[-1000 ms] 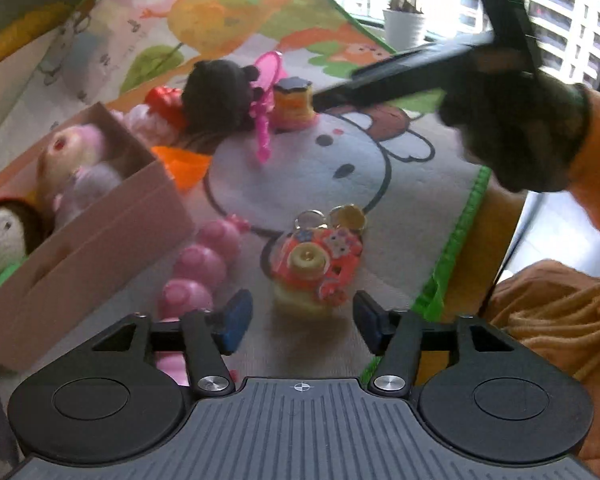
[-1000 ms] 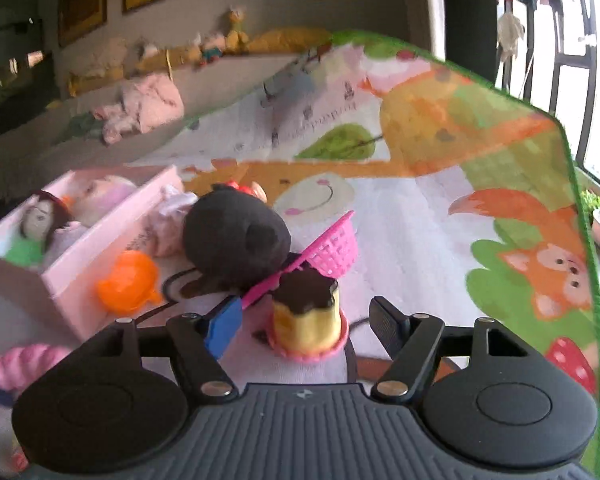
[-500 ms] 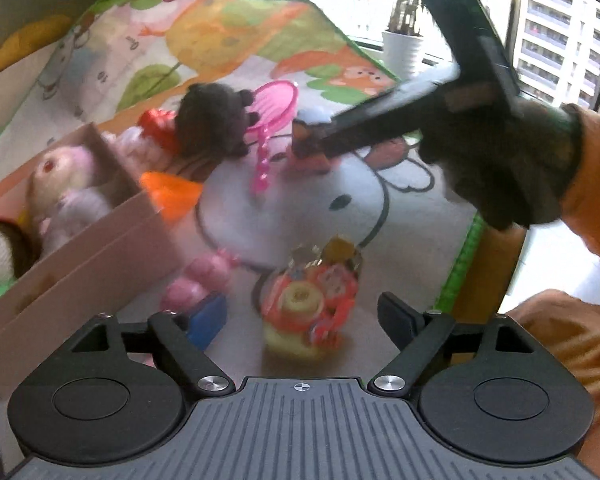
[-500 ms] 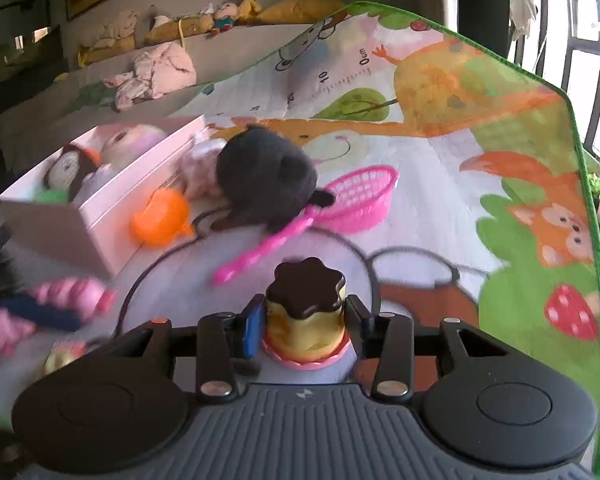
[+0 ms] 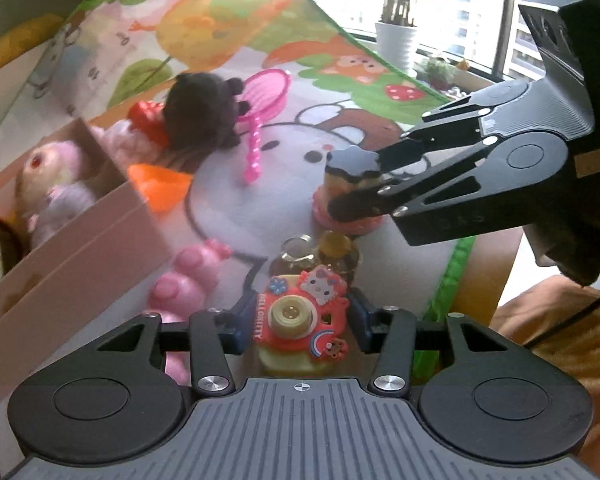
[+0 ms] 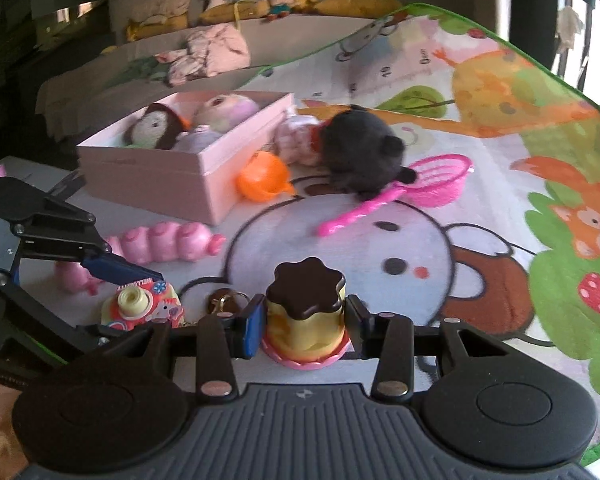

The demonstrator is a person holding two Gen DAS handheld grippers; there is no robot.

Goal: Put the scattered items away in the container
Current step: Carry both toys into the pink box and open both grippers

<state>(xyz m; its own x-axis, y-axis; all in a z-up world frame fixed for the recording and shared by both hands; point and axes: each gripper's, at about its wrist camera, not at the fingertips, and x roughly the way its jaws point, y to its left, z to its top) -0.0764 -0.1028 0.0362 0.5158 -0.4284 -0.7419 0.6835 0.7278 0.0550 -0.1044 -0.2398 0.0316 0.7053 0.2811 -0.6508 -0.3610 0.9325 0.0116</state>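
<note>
My left gripper [image 5: 300,322] has its jaws closing around a red toy camera [image 5: 300,316], and both blue pads touch its sides. In the right wrist view that toy camera [image 6: 140,304] sits on the mat under the left gripper's blue finger [image 6: 112,268]. My right gripper [image 6: 304,328] is shut on a yellow pudding toy [image 6: 304,308] with a brown top and pink base. The left wrist view shows the right gripper [image 5: 354,184] holding the pudding toy [image 5: 350,180] just beyond the camera. The pink box [image 6: 148,184] stands at the left, with soft dolls inside.
On the play mat [image 6: 500,92] lie a pink caterpillar toy [image 5: 188,276], an orange cup [image 6: 262,178], a black plush [image 6: 360,152], a pink net scoop [image 6: 440,180] and a key ring [image 5: 320,252]. The mat's green edge [image 5: 448,280] runs close on the right.
My right gripper shut on the pudding toy and carried it nearer, toward the toy camera. My left gripper opened wider, then closed in on the toy camera.
</note>
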